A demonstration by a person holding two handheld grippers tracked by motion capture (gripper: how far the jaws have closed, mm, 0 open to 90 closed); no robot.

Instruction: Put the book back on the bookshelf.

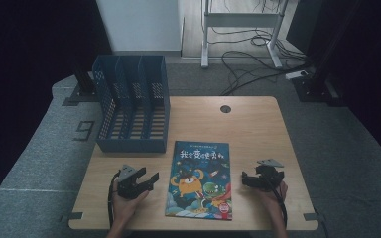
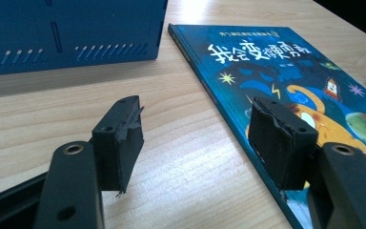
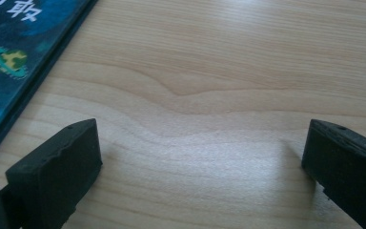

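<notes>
Nearest you, your left claw (image 1: pixel 138 181) sits low over the tabletop (image 1: pixel 258 124), jaws parted with nothing between them, pointing toward the left edge of the book (image 1: pixel 200 179). From the left claw's own view, one pad (image 2: pixel 124 138) hangs over bare wood and the other is in front of the cover near that long edge. Your right claw (image 1: pixel 259 178) is on the far side of the book, jaws spread wide and empty, over bare wood just beside the book's right edge (image 3: pixel 24 62).

The book lies flat and face up between your two claws, near the front of the tabletop, its top edge pointing away from you. It looks like a thin hardcover, so expect it to stay stiff when lifted, light enough for one claw, but the glossy cover is likely slippery. Lying flush on the wood, it gives you no gap to get under; I'd judge the best hold is across a long edge, one jaw above and one below, once you tip or slide that edge up. I can't tell from here which side is the spine.

The cover is dark blue with white lettering across the top and an orange cartoon monster beside a green one.

Farther back, at the left, stands a blue file rack (image 1: pixel 131 106) with slotted compartments, well apart from the book.
</notes>
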